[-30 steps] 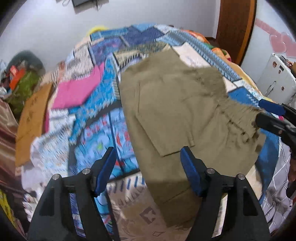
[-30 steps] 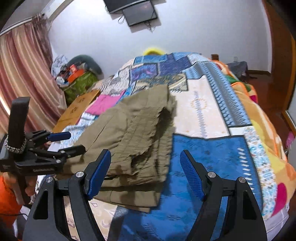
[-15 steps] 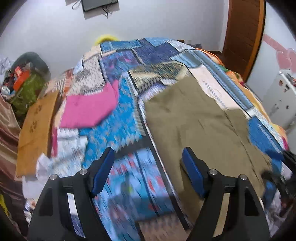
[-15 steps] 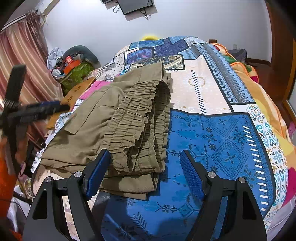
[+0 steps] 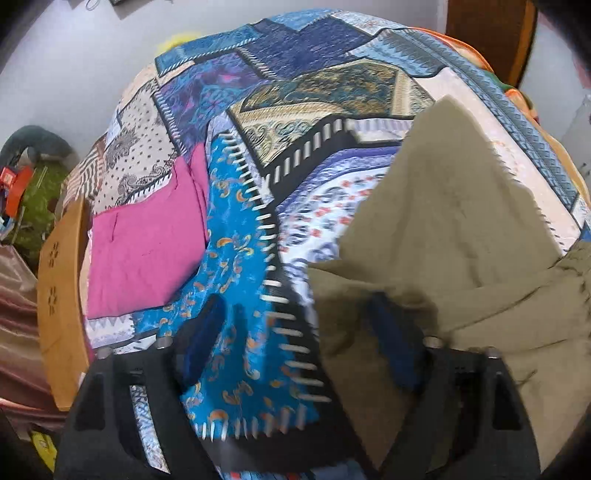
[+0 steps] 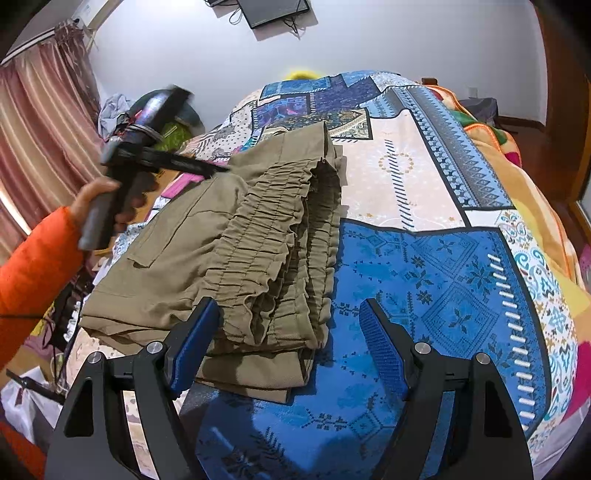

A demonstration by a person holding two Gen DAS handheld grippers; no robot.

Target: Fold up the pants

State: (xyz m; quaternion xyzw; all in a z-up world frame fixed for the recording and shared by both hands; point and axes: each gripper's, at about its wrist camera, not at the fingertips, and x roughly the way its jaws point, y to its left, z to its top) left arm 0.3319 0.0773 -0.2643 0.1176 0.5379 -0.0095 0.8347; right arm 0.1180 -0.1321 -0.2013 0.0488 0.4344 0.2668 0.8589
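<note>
Olive pants [image 6: 207,254] lie folded on the patchwork bedspread [image 6: 443,277], gathered waistband [image 6: 280,236] toward the right wrist view. My right gripper [image 6: 288,332] stands open above the near waistband corner, and the pads do not press on the cloth. My left gripper [image 5: 295,339] hovers low over the pants' [image 5: 454,236] left edge. Its jaws are opening, the edge lies beneath them, and nothing is pinched. From the right wrist view the left gripper [image 6: 218,168] appears blurred at the pants' far left side, held by a hand in an orange sleeve [image 6: 33,266].
A folded pink cloth [image 5: 144,254] lies on the bed left of the pants, beside a tan board [image 5: 59,295]. A pile of bags and clothes [image 6: 173,125] and a curtain [image 6: 37,129] stand at the left. A screen [image 6: 273,11] hangs on the far wall.
My left gripper has swept forward along the pants' left edge toward their far end and its jaws stand wider. The right gripper has stayed over the waistband corner.
</note>
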